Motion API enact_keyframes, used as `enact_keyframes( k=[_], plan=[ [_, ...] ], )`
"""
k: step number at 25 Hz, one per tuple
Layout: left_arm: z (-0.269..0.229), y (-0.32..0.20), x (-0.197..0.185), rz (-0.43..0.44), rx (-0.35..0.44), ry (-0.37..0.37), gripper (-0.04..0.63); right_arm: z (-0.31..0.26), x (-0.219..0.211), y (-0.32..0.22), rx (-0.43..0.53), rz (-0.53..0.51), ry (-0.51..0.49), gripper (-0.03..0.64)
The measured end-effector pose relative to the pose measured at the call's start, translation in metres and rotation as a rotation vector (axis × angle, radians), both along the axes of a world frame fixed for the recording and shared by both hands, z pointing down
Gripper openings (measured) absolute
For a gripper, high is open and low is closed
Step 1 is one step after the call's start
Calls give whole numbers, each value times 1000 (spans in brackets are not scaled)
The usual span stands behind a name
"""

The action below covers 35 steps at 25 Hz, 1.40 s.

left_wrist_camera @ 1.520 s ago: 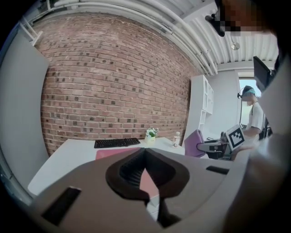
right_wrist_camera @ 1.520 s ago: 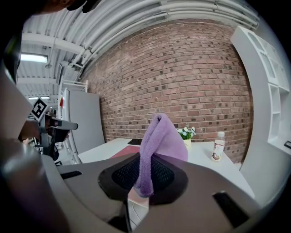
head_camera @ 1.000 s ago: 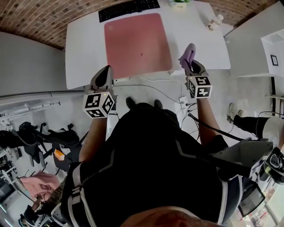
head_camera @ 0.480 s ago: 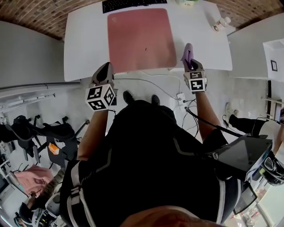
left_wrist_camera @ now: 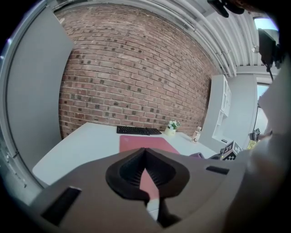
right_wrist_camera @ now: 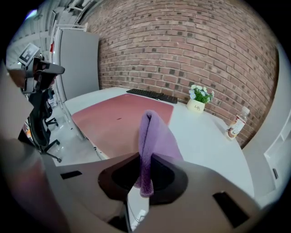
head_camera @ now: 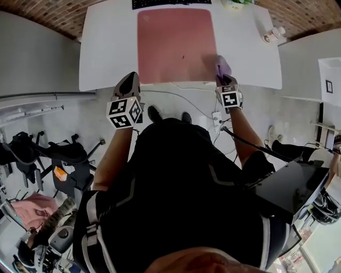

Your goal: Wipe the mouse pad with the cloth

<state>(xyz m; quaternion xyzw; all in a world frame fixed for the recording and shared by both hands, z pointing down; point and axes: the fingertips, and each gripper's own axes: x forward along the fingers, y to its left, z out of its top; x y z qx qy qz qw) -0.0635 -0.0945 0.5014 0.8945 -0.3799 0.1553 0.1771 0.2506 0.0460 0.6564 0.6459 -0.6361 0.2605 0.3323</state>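
Mouse pad (head_camera: 175,45), dull red, lies flat on the white worktop (head_camera: 106,53) and takes up most of its middle. One small dark speck shows on the pad's surface. We note a black keyboard (head_camera: 170,2) just beyond the pad's far edge, apart from it.

We hold the left gripper (head_camera: 130,79) at the worktop's near edge, on the near left side of the pad. In the left gripper view its jaws meet at the tips, and nothing sits between them. Only a sliver of pad shows through the gap behind the tips.

We hold the right gripper (head_camera: 221,79) at the pad's near right corner. Its jaws are clamped on a purple cloth (right_wrist_camera: 152,141). The cloth stands up folded from between the jaws, with a short tail hanging down on the near side of them. In the head view the cloth (head_camera: 222,66) lies just over the pad's right edge near that corner. We cannot tell whether it touches the pad.

A small white pot with a green plant (right_wrist_camera: 198,102) stands past the pad's far right corner. A small bottle (right_wrist_camera: 235,124) stands further right on the worktop, well apart from the pad.
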Motion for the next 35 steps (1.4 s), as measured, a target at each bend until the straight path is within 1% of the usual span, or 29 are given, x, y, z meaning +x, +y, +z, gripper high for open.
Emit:
enact_keyframes(
  k=[5, 10, 18, 24, 27, 35],
  plan=[
    [2, -4, -4, 4, 1, 7, 2, 5, -22, -6, -31, -28, -26, 55],
    [6, -4, -6, 23, -26, 19, 2, 11, -38, -17, -27, -11, -68, 55],
    [6, -7, -11, 45, -29, 30, 2, 8, -62, -33, -24, 2, -136, 55],
    [5, -12, -19, 22, -38, 10, 2, 14, -82, -41, -41, 0, -160, 55],
    [2, -15, -22, 30, -29, 17, 2, 12, -96, -46, -46, -22, -174, 55],
    [3, -21, -29, 30, -42, 25, 2, 11, -134, -63, -63, -84, -215, 55]
  ],
)
